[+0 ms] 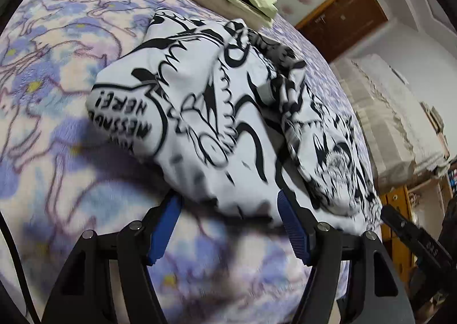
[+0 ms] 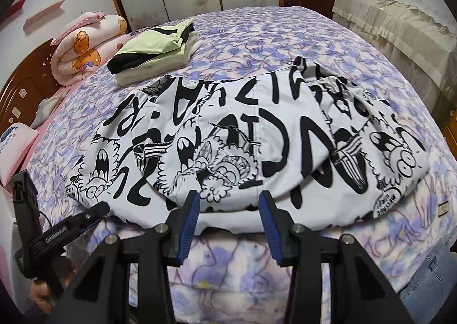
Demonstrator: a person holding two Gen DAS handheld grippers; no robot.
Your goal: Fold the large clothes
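I see the bed (image 2: 257,35) filling most of both views, its purple-flowered blanket running bare to the far edge and to the right, where a cloth-covered cabinet (image 2: 400,18) stands just beside it. On the left, the rolled pink quilt (image 2: 85,47) rests against the headboard (image 2: 25,78). The near edge of the bed curves just under my two grippers.

The black-and-white printed garment (image 2: 257,135) lies partly folded across the near half of the bed, its hem reaching almost to that near edge. Beyond its far left corner sits the stack of folded clothes (image 2: 154,49), near the garment, though I cannot tell if they touch.

My right gripper (image 2: 230,204) is spread wide, holding nothing, its blue fingertips at the garment's near hem around the middle. My left gripper (image 1: 228,201) is likewise spread wide at the garment's left end, the cloth lying between and over the blue pads (image 1: 288,215); whether they touch it I cannot tell through the blur.
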